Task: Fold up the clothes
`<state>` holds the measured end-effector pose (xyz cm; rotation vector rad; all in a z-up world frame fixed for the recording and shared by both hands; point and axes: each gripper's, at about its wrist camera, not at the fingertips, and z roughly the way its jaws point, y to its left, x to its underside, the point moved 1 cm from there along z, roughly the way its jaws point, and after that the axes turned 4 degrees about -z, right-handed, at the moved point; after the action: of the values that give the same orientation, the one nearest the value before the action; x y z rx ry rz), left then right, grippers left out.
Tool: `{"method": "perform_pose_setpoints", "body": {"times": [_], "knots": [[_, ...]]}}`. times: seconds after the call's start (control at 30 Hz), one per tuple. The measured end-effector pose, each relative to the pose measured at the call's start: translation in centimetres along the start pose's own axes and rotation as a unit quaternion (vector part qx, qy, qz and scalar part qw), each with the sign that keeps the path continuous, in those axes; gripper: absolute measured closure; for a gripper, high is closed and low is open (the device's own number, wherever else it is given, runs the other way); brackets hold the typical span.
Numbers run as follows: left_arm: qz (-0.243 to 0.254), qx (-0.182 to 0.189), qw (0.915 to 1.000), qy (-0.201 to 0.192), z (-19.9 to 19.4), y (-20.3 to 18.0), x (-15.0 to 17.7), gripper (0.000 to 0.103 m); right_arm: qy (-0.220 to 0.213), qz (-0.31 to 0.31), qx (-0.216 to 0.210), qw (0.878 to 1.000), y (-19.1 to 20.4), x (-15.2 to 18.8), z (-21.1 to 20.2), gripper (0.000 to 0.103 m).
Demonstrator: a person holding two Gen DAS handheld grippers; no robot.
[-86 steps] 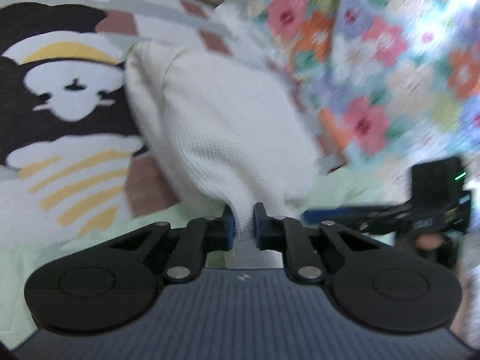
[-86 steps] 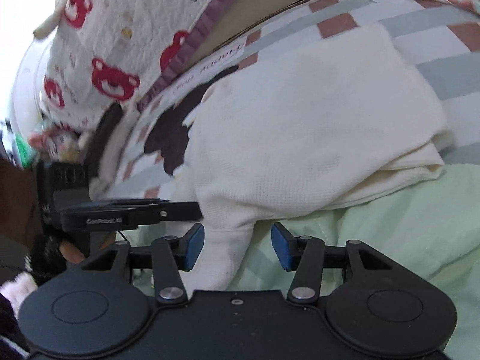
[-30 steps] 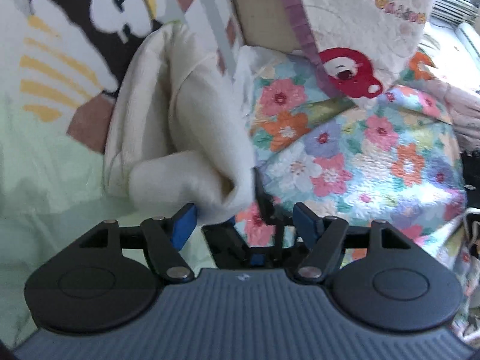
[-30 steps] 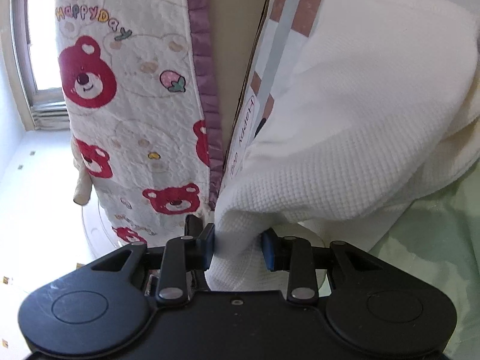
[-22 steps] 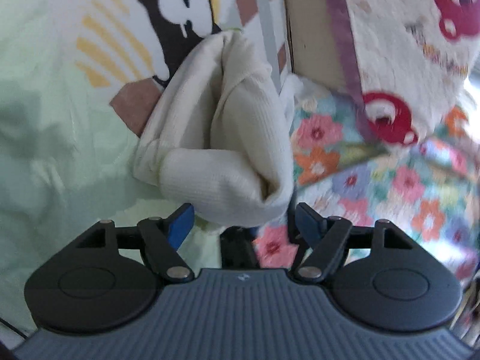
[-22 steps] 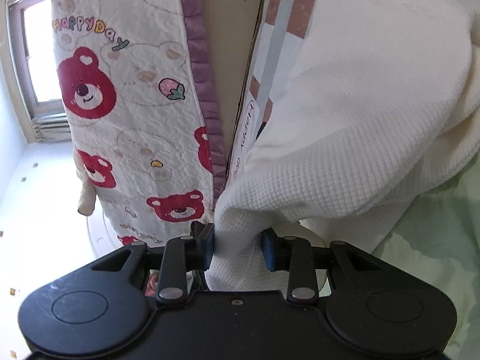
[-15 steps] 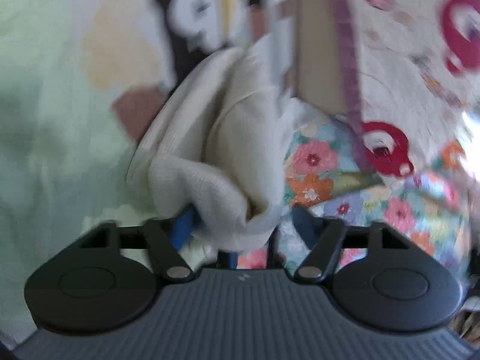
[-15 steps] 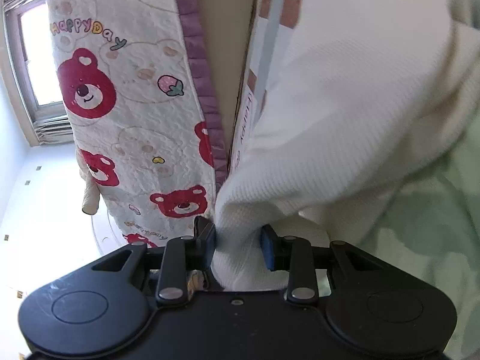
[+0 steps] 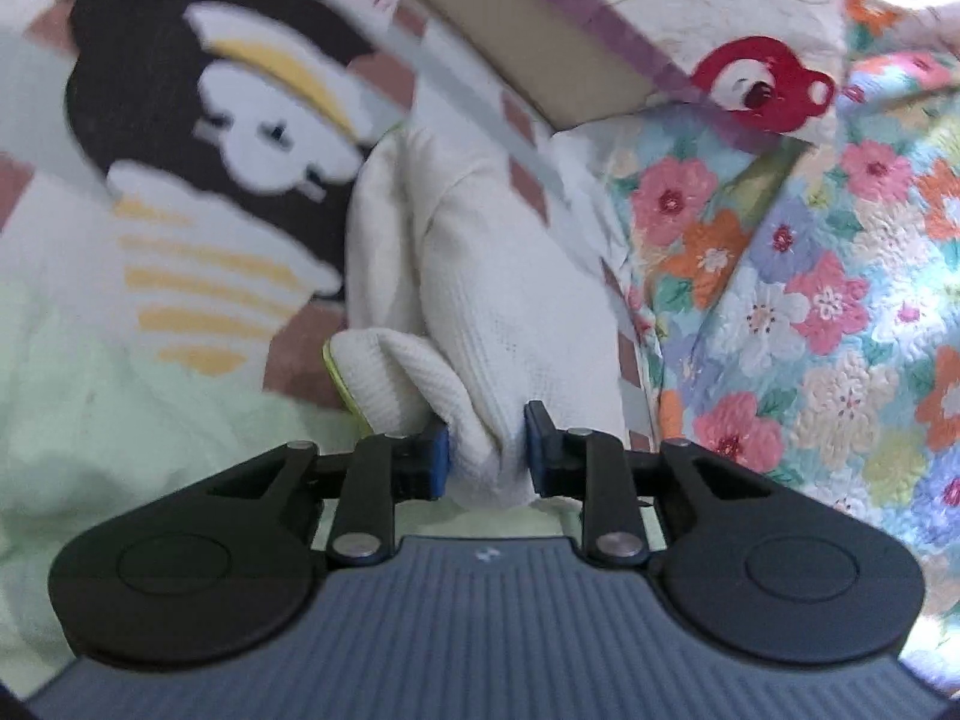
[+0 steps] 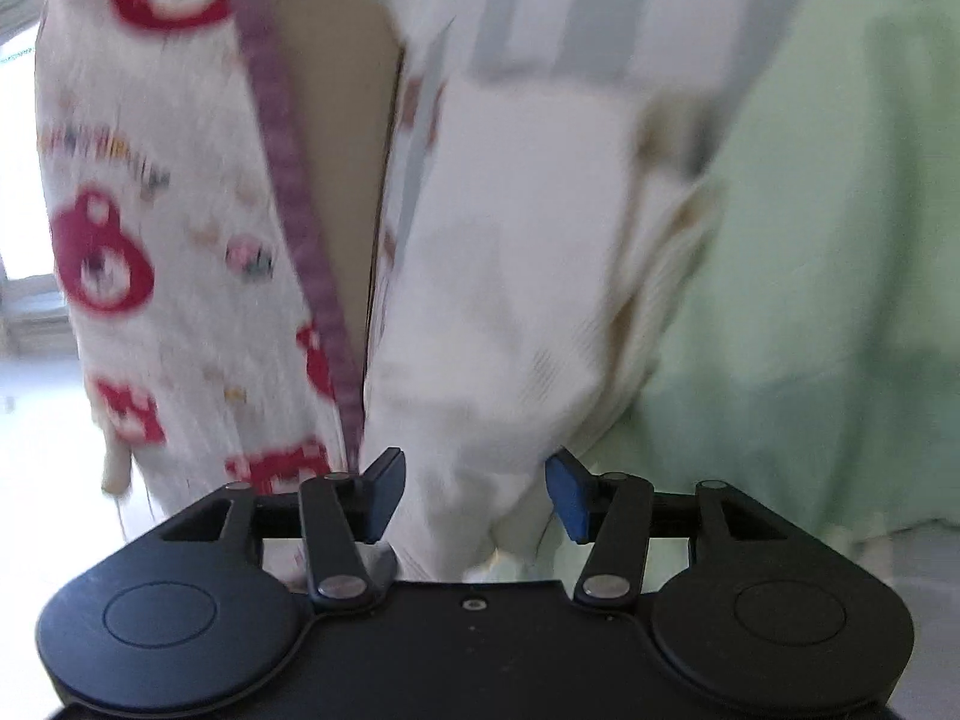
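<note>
- The left gripper (image 9: 485,450), nearest in the left wrist view, has its blue-padded jaws pinching a bunched corner of the cream waffle-knit garment (image 9: 498,276); cloth fills the whole gap between the pads.
- The right gripper (image 10: 474,495) stands with its jaws spread. A hanging fold of the cream garment (image 10: 510,276) passes between the pads, yet neither pad looks pressed against it. That view is blurred, so whether one pad brushes the cloth I cannot tell.
- Judged from this, the garment is bunched in several layers and mid-fold, with one corner held and the other side loose. To do this step well, keep the left pinch firm and low, draw the held corner level so the layers below do not drag, and have the right jaws close only on a clear edge, not on a thick wad.
- Pose: the left gripper points along the garment from its near end, tilted down toward the bedding. The right gripper is rolled strongly, so the bed runs up the picture on its right.
- The garment lies on the pale green bed sheet (image 9: 150,396), just beyond both grippers, its far end reaching the cartoon-print blanket with brown and grey checks (image 9: 240,138).
- Right of the garment, touching its edge, is the flowered quilt in pink, orange and blue (image 9: 810,300).
- Beyond the garment stands the white quilted cover with red bears and a purple trim (image 10: 180,228), over a tan panel.
</note>
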<state>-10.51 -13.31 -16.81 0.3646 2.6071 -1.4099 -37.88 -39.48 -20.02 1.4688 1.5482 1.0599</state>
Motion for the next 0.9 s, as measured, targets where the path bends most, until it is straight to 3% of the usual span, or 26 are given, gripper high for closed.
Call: {"method": "perform_pose_setpoints", "body": {"times": [0.07, 0.13, 0.17, 0.3, 0.4, 0.53, 0.67, 0.73, 0.83, 0.9], "knots": [[-0.002, 0.0, 1.0, 0.009, 0.1, 0.3, -0.2, 0.069, -0.019, 0.001, 0.014, 1.0, -0.4, -0.2, -1.3, 0.043], [0.026, -0.012, 0.9994, 0.019, 0.4, -0.4, -0.1, 0.039, -0.03, -0.004, 0.031, 0.999, -0.6, -0.3, -2.0, 0.037], [0.04, -0.019, 0.9987, 0.023, 0.5, -0.8, 0.0, 0.035, -0.028, -0.001, 0.032, 0.999, -0.8, -0.2, -2.0, 0.037], [0.097, -0.044, 0.9934, 0.042, 1.2, -2.2, 0.2, 0.055, -0.005, 0.003, 0.054, 0.999, -1.3, -0.5, -0.4, 0.036], [0.14, -0.062, 0.9866, 0.056, 1.6, -3.2, 0.4, 0.06, -0.006, -0.012, 0.077, 0.997, -0.9, -1.1, 1.0, 0.035], [0.196, -0.087, 0.9739, 0.075, 2.3, -4.6, 0.6, 0.058, -0.01, -0.02, 0.093, 0.995, -0.5, -1.5, 1.6, 0.033], [0.176, -0.078, 0.9791, 0.064, 1.8, -4.3, -0.4, 0.056, 0.006, -0.044, 0.094, 0.995, 0.6, -1.0, 1.5, 0.033], [0.208, -0.095, 0.972, 0.055, 1.9, -5.0, 0.0, 0.054, 0.006, -0.029, 0.07, 0.997, 0.7, -1.3, 1.3, 0.034], [0.246, -0.122, 0.961, 0.035, 1.8, -6.0, 0.8, 0.052, -0.008, -0.042, 0.087, 0.995, 0.5, -2.3, 1.4, 0.036], [0.238, -0.124, 0.9628, 0.032, 1.7, -5.9, 0.8, 0.052, -0.021, -0.056, 0.107, 0.992, 0.1, -3.0, 1.5, 0.04]]}}
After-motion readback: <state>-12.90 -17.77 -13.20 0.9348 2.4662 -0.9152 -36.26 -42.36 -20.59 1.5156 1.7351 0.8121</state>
